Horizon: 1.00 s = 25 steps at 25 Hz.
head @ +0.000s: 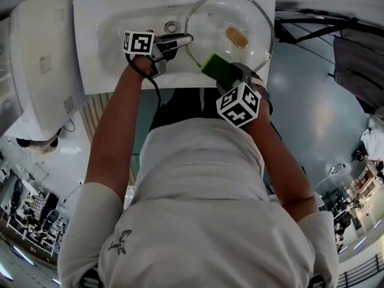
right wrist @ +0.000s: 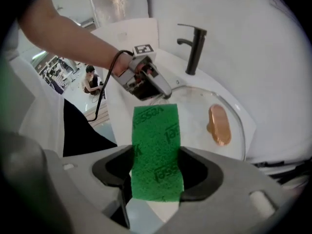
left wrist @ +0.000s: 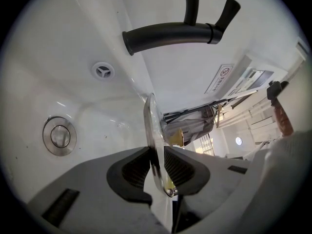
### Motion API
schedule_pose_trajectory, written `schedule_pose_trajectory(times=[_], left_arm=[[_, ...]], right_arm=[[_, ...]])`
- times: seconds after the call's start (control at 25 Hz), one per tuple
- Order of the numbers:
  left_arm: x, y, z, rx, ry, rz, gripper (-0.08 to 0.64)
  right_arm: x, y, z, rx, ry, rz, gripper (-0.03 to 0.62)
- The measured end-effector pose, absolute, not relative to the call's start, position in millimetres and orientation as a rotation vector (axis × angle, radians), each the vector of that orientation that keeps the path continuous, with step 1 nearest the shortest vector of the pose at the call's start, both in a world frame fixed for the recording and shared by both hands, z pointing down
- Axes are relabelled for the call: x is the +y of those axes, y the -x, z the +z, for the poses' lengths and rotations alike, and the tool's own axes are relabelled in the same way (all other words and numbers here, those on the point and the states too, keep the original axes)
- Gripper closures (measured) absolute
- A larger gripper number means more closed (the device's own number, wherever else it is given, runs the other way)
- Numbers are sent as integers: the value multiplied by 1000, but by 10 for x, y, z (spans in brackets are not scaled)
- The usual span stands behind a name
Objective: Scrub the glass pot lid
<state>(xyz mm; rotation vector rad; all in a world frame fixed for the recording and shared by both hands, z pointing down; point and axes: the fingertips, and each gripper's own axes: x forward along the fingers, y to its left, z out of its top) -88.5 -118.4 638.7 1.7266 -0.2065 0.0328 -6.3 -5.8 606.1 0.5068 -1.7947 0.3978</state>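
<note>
The round glass pot lid (head: 216, 23) with a tan knob (head: 236, 38) stands tilted over the right side of the white sink (head: 90, 17). My left gripper (head: 177, 41) is shut on the lid's left rim. In the left gripper view the lid (left wrist: 152, 126) runs edge-on between the pads (left wrist: 135, 168). My right gripper (head: 223, 71) is shut on a green scrub sponge (head: 216, 66), which sits at the lid's near edge. In the right gripper view the sponge (right wrist: 156, 150) sticks out past the jaws, with the lid (right wrist: 195, 113) and its knob (right wrist: 218, 125) beyond it.
A black faucet (left wrist: 170, 33) reaches over the basin from the back wall. The metal drain (left wrist: 59, 135) and an overflow hole (left wrist: 103, 70) lie in the basin's left half. Grey floor (head: 312, 101) lies to the right of the sink.
</note>
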Motion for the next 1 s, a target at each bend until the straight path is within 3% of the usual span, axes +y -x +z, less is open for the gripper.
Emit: schedule_pose_trajectory(times=[0.2, 0.36, 1.0], left_arm=[[-1188, 882, 6366, -215, -1721, 37, 469], [-1188, 866, 6376, -214, -1719, 46, 469], [-1192, 884, 6383, -210, -1691, 34, 476]], right_arm=[[-595, 729, 5920, -1900, -462, 127, 302], [-652, 755, 6026, -1892, -425, 90, 302], [-48, -1293, 6284, -1674, -506, 454, 304]])
